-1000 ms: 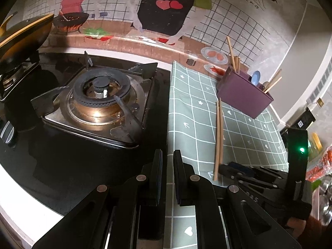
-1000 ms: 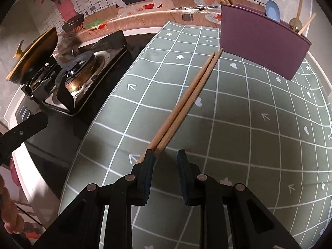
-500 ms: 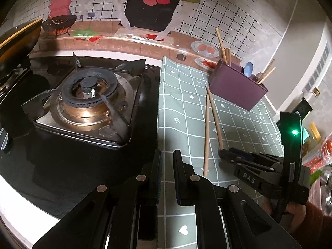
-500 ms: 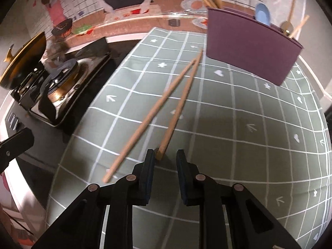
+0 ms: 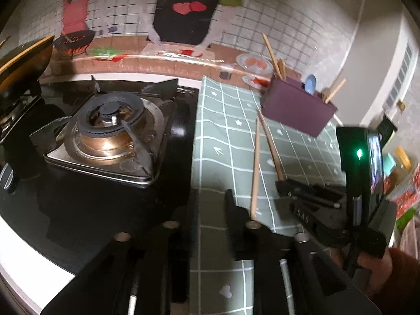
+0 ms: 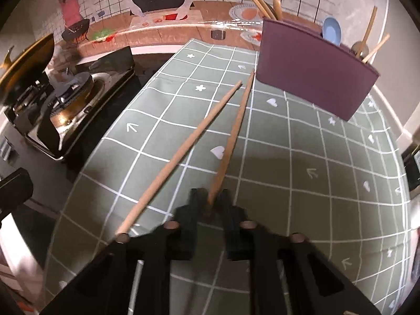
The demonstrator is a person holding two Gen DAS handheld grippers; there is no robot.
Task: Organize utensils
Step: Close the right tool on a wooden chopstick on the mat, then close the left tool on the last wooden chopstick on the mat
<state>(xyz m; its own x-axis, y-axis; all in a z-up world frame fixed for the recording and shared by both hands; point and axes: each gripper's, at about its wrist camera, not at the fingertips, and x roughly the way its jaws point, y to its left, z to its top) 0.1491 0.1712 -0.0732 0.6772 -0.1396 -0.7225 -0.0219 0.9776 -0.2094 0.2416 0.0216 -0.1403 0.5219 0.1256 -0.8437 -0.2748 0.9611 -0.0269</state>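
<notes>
Right wrist view: right gripper (image 6: pixel 208 204) clamps one wooden chopstick (image 6: pixel 231 141), its end hidden between blurred fingers. Second wooden chopstick (image 6: pixel 181 157) lies on green gridded mat (image 6: pixel 302 157). Left gripper (image 5: pixel 210 204) jaws apart, empty.

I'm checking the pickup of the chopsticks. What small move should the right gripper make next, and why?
Probably lift a little. The right gripper pinches the near end of one chopstick, whose far tip lies near the purple holder; the other chopstick lies loose on the mat.
</notes>
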